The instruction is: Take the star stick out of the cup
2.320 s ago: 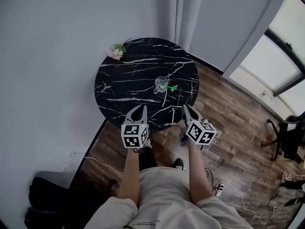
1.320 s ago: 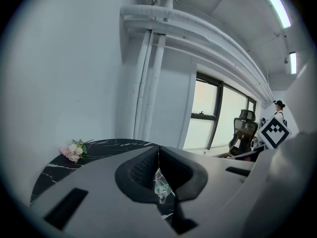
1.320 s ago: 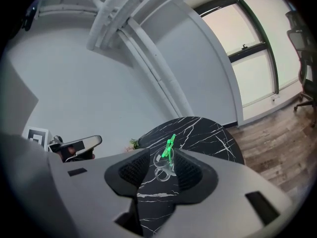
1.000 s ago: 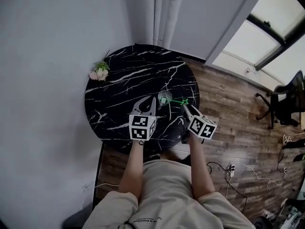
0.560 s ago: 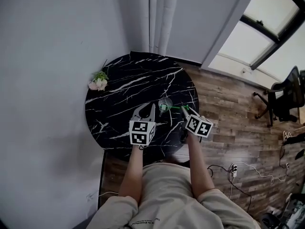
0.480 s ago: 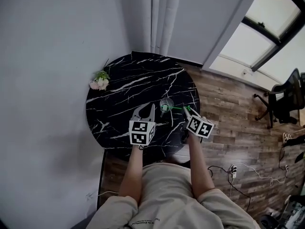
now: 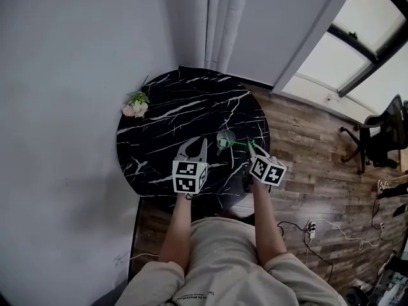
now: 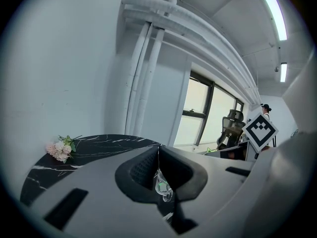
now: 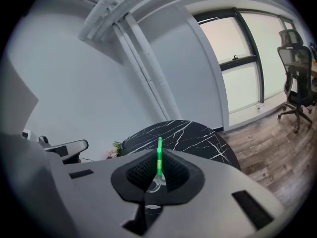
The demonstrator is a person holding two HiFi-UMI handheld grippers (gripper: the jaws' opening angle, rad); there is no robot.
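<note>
While the right claw [image 9: 158, 165] has just been closing, its jaws now pinch the green stick [image 9: 159, 148], and the stick's low end sits in the cup [image 9: 156, 183] on the table [image 7: 166, 120]. The left claw [image 8: 158, 151] is shut on nothing, near the cup. The stick is gripped but not out; lifting it clear is what is left

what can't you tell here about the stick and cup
Star on the star stick: the right gripper view shows only a thin green rod, its lower part behind the right gripper, whose jaws have just been closing on it; head view too small.
The cup: only a sliver past the shut left gripper in the left gripper view.
Whether the stick's tip sits in the cup: head view too small.
</note>
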